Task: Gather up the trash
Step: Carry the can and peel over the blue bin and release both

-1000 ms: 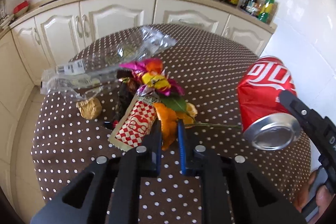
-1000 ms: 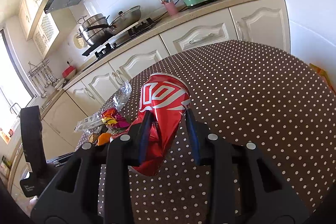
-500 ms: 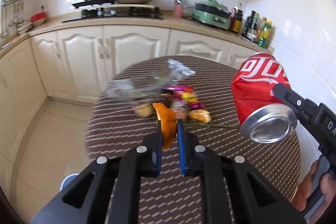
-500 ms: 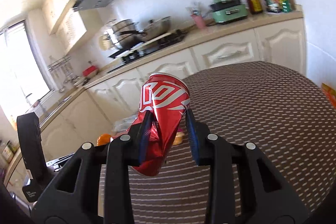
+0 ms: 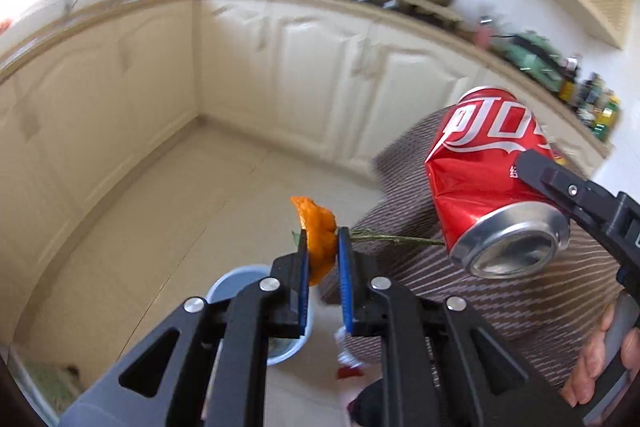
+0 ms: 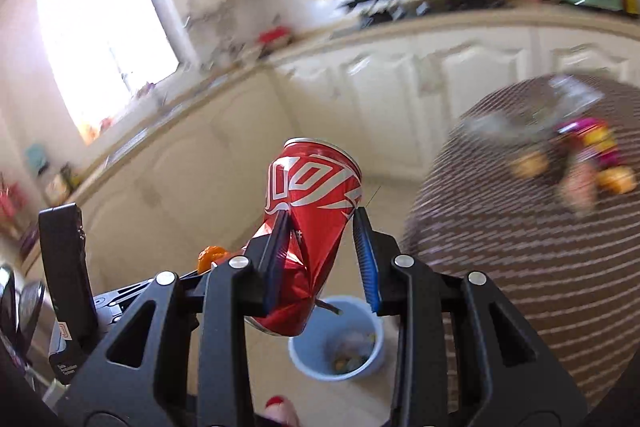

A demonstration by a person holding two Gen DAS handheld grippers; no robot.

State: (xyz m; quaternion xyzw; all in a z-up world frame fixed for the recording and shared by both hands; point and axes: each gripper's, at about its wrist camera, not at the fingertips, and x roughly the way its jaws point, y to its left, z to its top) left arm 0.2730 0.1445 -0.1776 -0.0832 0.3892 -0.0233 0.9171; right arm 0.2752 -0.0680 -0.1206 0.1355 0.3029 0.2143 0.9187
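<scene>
My left gripper is shut on an orange peel with a thin green stem, held in the air above a light blue trash bin on the floor. My right gripper is shut on a crushed red cola can, which also shows in the left wrist view. In the right wrist view the bin sits below the can and holds some scraps. More trash, blurred, lies on the brown dotted round table.
Cream kitchen cabinets run along the wall behind a beige tiled floor. Pots and bottles stand on the counter. A bright window is at the left. The person's hand holds the right gripper's handle.
Both grippers have swung left, away from the table and out over the floor, carrying the peel and the can. The blue bin has come into view below them.
</scene>
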